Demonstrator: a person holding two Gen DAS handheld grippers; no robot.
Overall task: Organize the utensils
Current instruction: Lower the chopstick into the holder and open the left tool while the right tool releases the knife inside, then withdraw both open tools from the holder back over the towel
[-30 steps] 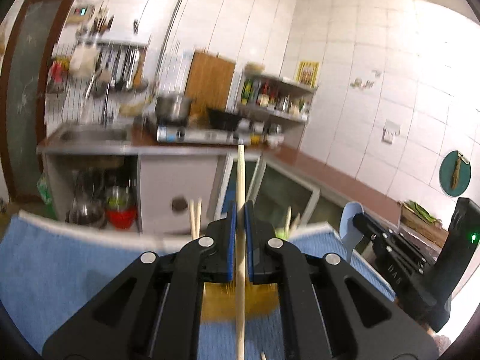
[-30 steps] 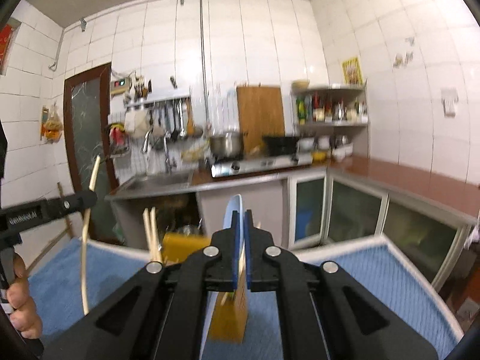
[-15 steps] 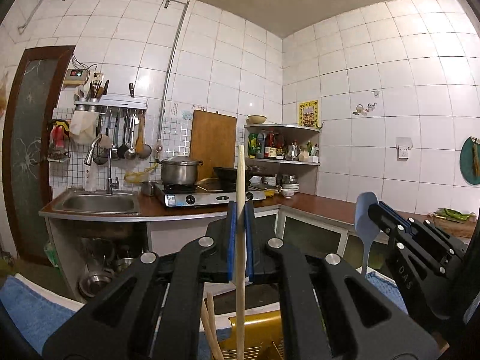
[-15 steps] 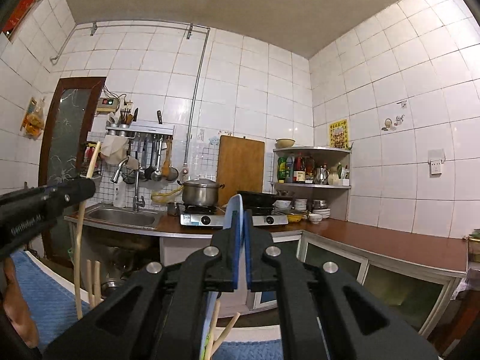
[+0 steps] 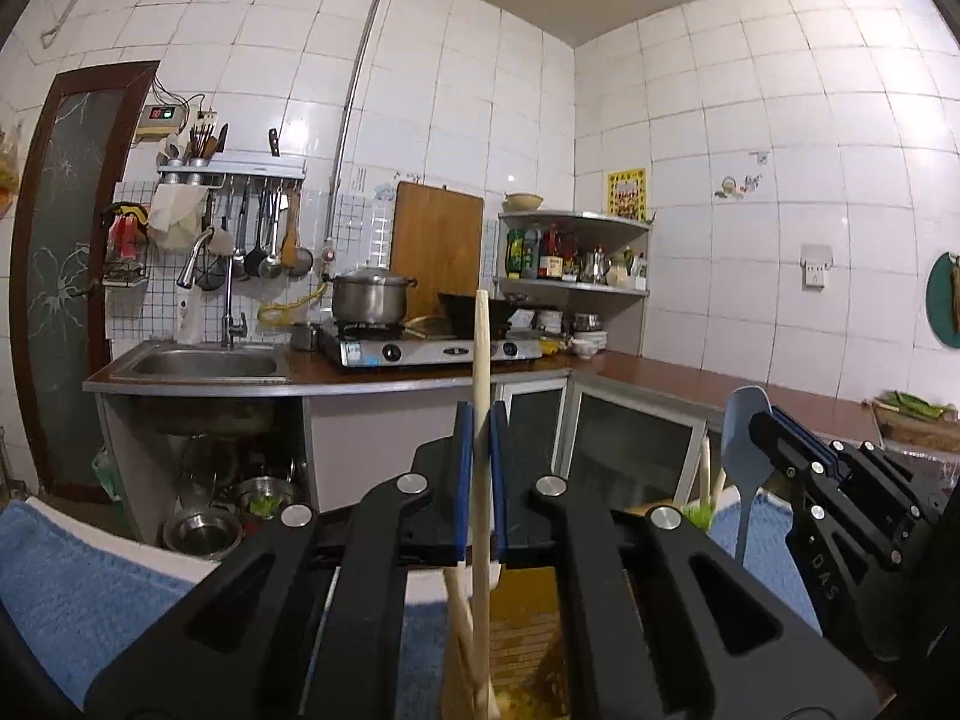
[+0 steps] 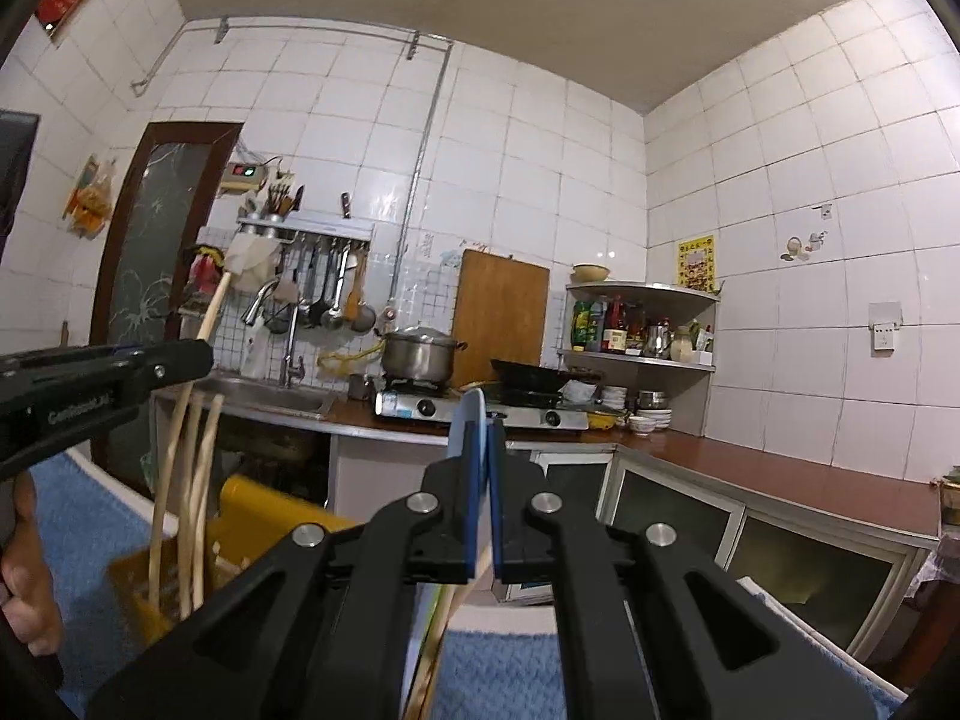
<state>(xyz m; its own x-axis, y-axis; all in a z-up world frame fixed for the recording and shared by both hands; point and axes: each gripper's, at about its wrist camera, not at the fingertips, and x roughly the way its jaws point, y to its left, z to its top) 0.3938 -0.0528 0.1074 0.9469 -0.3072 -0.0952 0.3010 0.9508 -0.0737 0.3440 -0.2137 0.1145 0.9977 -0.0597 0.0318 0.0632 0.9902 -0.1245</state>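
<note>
My left gripper (image 5: 478, 438) is shut on a long wooden stick (image 5: 482, 360) that stands upright. The stick's lower end reaches down into a yellow utensil holder (image 5: 528, 630) just below the fingers, beside other wooden chopsticks (image 6: 198, 480). My right gripper (image 6: 487, 450) is shut on a light blue spoon (image 6: 471, 420), held upright with its head above the fingers. In the left wrist view the right gripper (image 5: 774, 426) and the blue spoon (image 5: 744, 438) are close on the right. The right wrist view has the left gripper (image 6: 180, 360) at the left, over the yellow holder (image 6: 252, 510).
A blue towel (image 5: 90, 588) covers the table under the holder. A hand (image 6: 24, 588) grips the left tool. Beyond stand a counter with a sink (image 5: 204, 363), a gas stove with a pot (image 5: 369, 300), a corner shelf (image 5: 570, 288) and glass-door cabinets.
Both grippers have tipped from looking down at the towel to level, then sunk toward the yellow holder. The stick's lower end now sits among the chopsticks. Both grips stayed the same.
</note>
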